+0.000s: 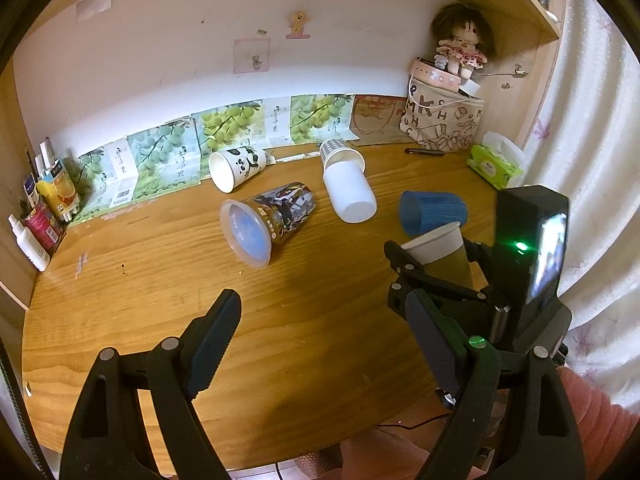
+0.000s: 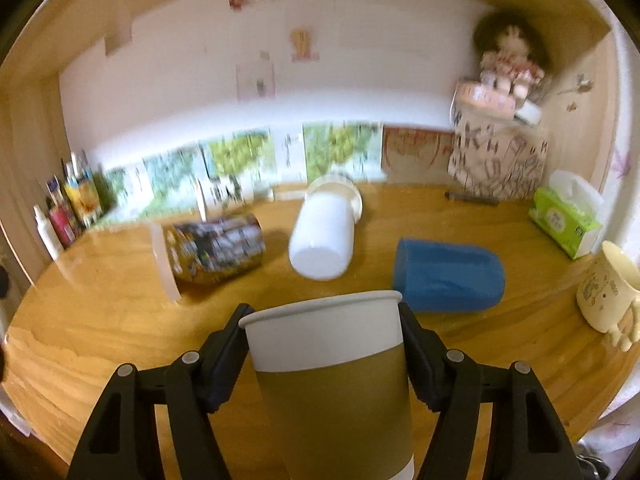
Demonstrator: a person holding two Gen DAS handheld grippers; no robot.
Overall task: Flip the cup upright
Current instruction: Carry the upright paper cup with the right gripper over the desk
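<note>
My right gripper is shut on a white and olive paper cup, held above the desk with its rim pointing away; it also shows in the left wrist view. My left gripper is open and empty over the desk's front. Lying on their sides are a blue cup, a white cup, a printed clear cup and a panda paper cup.
A patterned cup lies behind the white one. A tissue box and a printed bag with a doll stand at the back right. A cream mug stands at the right. Bottles line the left edge.
</note>
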